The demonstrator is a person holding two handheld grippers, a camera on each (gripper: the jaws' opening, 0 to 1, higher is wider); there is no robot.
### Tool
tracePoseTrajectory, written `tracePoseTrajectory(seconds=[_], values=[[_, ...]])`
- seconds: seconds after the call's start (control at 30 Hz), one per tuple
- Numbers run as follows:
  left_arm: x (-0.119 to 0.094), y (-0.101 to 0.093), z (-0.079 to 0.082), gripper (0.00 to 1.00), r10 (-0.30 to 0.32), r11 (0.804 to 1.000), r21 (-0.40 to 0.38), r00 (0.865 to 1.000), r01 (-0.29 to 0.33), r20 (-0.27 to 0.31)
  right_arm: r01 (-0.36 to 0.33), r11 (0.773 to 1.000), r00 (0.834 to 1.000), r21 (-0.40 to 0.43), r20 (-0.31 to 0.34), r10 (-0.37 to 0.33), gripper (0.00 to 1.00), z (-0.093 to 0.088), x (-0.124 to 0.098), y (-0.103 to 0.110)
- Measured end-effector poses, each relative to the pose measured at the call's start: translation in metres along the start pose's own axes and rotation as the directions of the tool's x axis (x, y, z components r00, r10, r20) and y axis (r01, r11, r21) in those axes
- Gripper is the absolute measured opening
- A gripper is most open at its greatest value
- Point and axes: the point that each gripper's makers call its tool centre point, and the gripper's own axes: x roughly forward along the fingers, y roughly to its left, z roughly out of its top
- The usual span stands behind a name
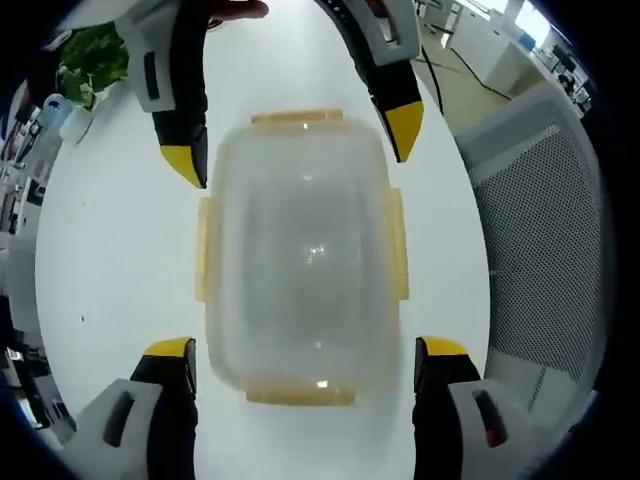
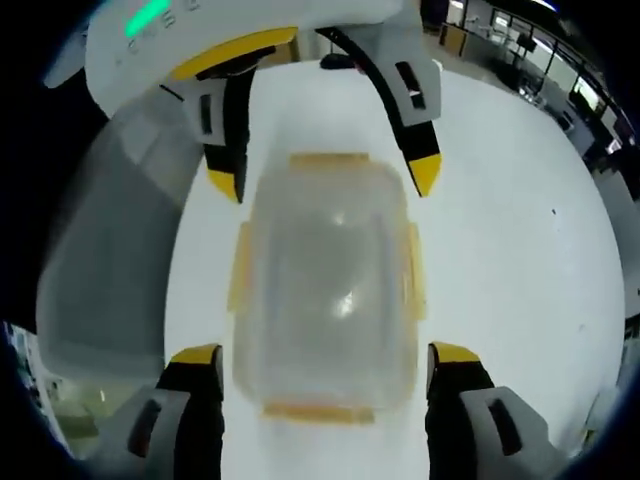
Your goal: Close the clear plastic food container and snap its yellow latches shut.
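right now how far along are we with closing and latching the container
Done: the lid seems to sit on the clear container on the white table. In hand: nothing is gripped; the left gripper and right gripper both straddle opposite ends with jaws open. Left: the yellow latches along the sides look flared outward, so snapping them down likely remains, though the blur makes that uncertain.

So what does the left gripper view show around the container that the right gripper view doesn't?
Left gripper view: green plants at the table's far edge and a mesh chair back beside the table.

Right gripper view: a gripper body with a green light and a yellow band.

Both: the clear container with yellow latches on the white table, framed by the left gripper and right gripper, jaws open.
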Motion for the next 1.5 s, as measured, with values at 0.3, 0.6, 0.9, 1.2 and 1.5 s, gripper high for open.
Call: tracePoseTrajectory(seconds=[0.3, 0.6, 0.9, 1.2, 1.5], values=[[0.005, -0.001, 0.002, 0.83, -0.001, 1.000, 0.000, 1.000, 0.001, 0.009, 0.012, 1.000, 0.999, -0.022, -0.033, -0.013, 0.83, -0.004, 0.010, -0.001], [0.010, 0.005, 0.001, 0.83, 0.010, 1.000, 0.001, 1.000, -0.010, 0.006, 0.010, 1.000, 1.000, -0.006, -0.027, -0.010, 0.83, -0.004, 0.010, -0.003], [0.013, 0.008, 0.001, 0.84, 0.019, 1.000, -0.019, 1.000, -0.019, 0.018, 0.008, 1.000, 1.000, -0.011, 0.000, -0.008, 0.82, -0.003, 0.010, -0.007], [0.013, 0.008, 0.002, 0.83, 0.021, 0.999, -0.024, 1.000, -0.021, 0.012, 0.010, 1.000, 1.000, -0.011, -0.026, -0.010, 0.82, -0.004, 0.011, -0.007], [0.012, 0.008, 0.001, 0.82, 0.031, 0.999, -0.041, 0.999, -0.030, 0.029, 0.022, 1.000, 1.000, -0.017, 0.005, -0.022, 0.82, -0.003, 0.010, -0.007]])
